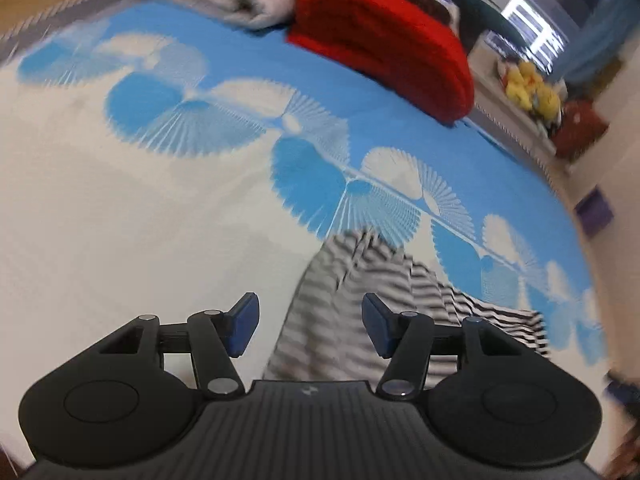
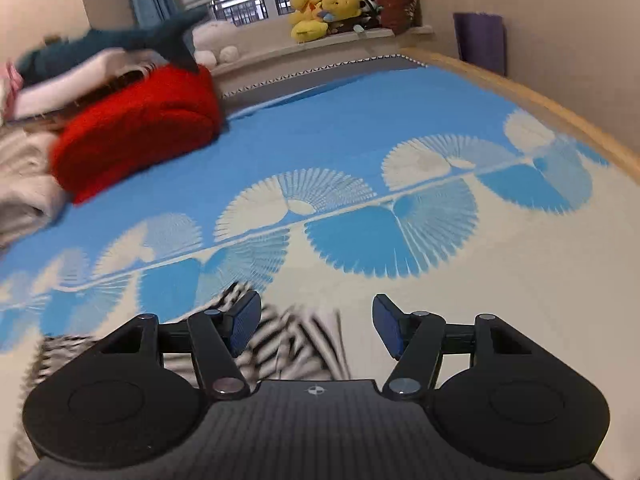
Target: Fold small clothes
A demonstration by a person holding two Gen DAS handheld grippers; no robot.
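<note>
Jaws of both grippers [image 1: 309, 326] [image 2: 315, 328] apart, empty.

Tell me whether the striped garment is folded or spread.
Cannot tell for sure: the striped garment lies bunched and blurred on the bed sheet, not flat; no gripper holds it.

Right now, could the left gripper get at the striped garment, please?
Probably yes. The left gripper is open with nothing between its pads, and the striped garment lies just ahead on the bedspread, with nothing lying on it.
</note>
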